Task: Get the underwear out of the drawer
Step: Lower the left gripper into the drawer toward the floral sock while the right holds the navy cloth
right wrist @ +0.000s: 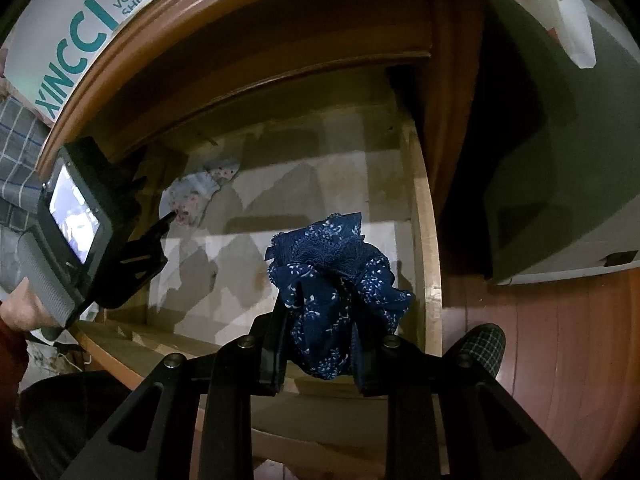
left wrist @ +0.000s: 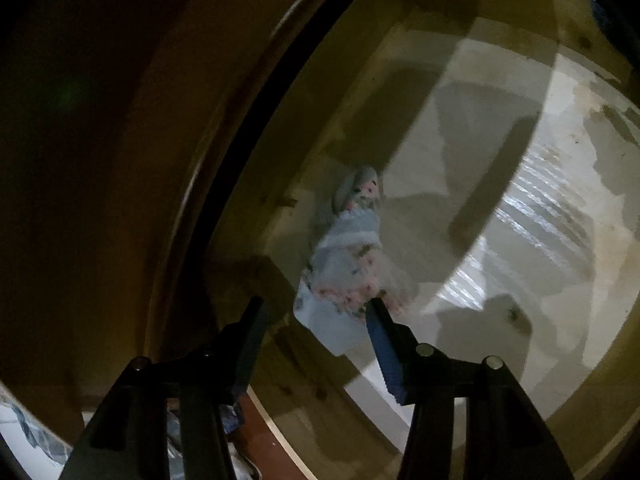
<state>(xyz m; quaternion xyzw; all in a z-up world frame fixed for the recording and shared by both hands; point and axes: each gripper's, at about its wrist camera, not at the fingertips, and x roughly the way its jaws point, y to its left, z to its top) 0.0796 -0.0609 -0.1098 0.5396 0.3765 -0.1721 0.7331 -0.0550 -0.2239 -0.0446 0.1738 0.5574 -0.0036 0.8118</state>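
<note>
Navy underwear [right wrist: 336, 280] clamped in right tongs [right wrist: 320, 344], angled downward.

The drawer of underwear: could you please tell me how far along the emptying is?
Done: the right tool is shut on the navy patterned underwear, lifted over the open drawer. In hand: the left tool is open around the pale floral underwear. Left: grip it and lift it out.

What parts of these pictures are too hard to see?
- Left wrist view: the light floral underwear is blurred; whether the left tool touches it is unclear.
- Right wrist view: the navy underwear is partly hidden by the right tool.
- The drawer front is cut off.
</note>
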